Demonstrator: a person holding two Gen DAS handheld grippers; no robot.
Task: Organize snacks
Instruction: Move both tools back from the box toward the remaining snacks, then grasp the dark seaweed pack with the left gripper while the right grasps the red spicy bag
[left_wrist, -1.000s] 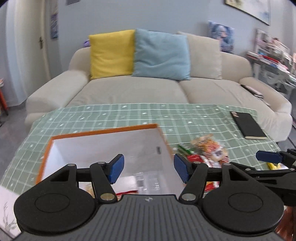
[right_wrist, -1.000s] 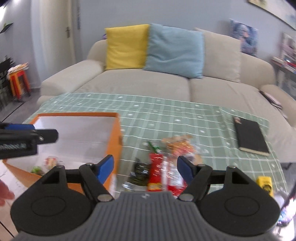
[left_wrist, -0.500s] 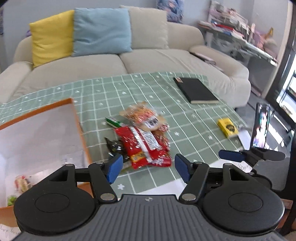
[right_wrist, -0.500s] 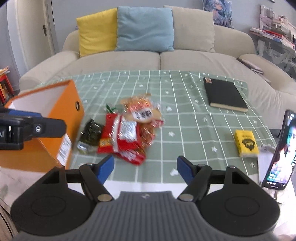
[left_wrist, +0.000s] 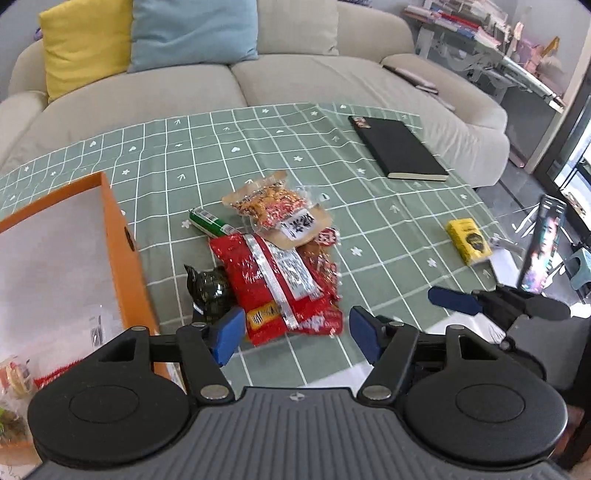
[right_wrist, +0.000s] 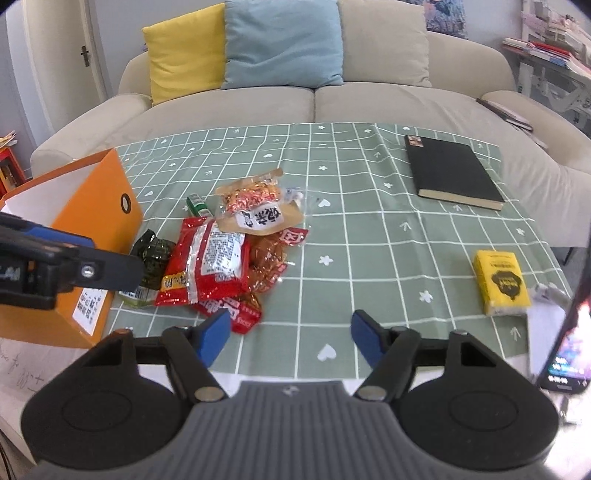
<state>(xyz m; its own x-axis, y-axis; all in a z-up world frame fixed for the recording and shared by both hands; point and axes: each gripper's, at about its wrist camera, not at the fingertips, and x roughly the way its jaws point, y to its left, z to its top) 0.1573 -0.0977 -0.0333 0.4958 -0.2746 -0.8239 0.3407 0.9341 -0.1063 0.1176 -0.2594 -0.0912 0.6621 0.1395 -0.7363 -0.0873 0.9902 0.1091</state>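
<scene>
A pile of snacks lies on the green checked cloth: a red packet (left_wrist: 273, 280) (right_wrist: 210, 262), a tan peanut pouch (left_wrist: 280, 210) (right_wrist: 255, 206), a dark green packet (left_wrist: 210, 288) (right_wrist: 155, 254) and a green stick pack (left_wrist: 207, 221). Left of the pile stands the orange box (left_wrist: 125, 251) (right_wrist: 99, 206), with a few snacks on its floor. My left gripper (left_wrist: 297, 336) is open just short of the red packet's near edge. My right gripper (right_wrist: 290, 334) hovers over bare cloth to the right of the pile. Its jaws are closing with nothing between them.
A black notebook (left_wrist: 399, 151) (right_wrist: 452, 171) lies at the far right of the cloth. A yellow pack (left_wrist: 467, 240) (right_wrist: 500, 282) sits near the right edge, and a propped phone (left_wrist: 543, 243) stands beyond it. A sofa with cushions runs behind the table.
Both grippers have come down toward the table. The left one swung right, from over the orange box to the snack pile. The right one's jaws have narrowed a little.
</scene>
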